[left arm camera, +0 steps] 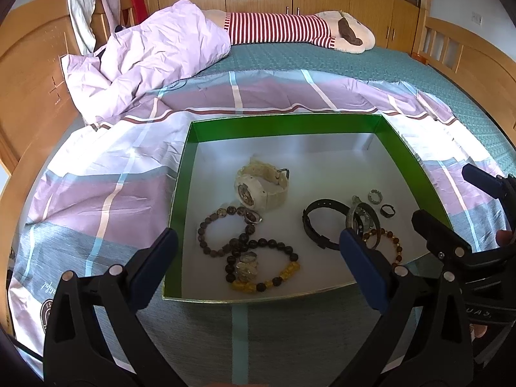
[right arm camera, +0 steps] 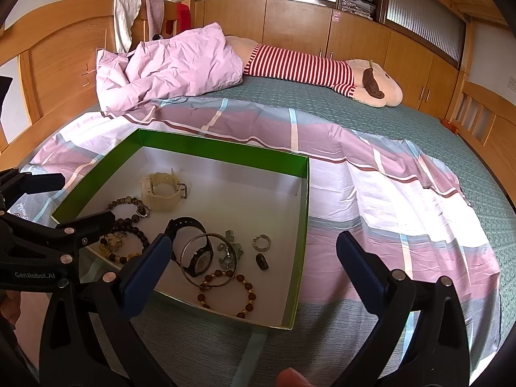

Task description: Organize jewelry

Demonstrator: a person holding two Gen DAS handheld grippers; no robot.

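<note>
A green-walled box [left arm camera: 283,125] [right arm camera: 225,150] with a white floor lies on the bed. Inside lie a cream watch [left arm camera: 262,190] [right arm camera: 161,190], a black watch [left arm camera: 322,222] [right arm camera: 198,254], dark bead bracelets [left arm camera: 222,232] [right arm camera: 127,206], a yellow and dark bead bracelet [left arm camera: 267,277], an amber bead bracelet [right arm camera: 229,293], a metal bangle [right arm camera: 209,259] and two rings [right arm camera: 262,251]. My left gripper [left arm camera: 258,266] is open and empty over the box's near edge. My right gripper [right arm camera: 254,266] is open and empty over the box's near right corner.
The box rests on a pink, white and grey plaid sheet [left arm camera: 96,200] over a green mattress [left arm camera: 354,61]. A crumpled lilac duvet [left arm camera: 154,51] and a striped plush toy [left arm camera: 290,29] lie farther back. Wooden bed rails and cabinets surround the bed.
</note>
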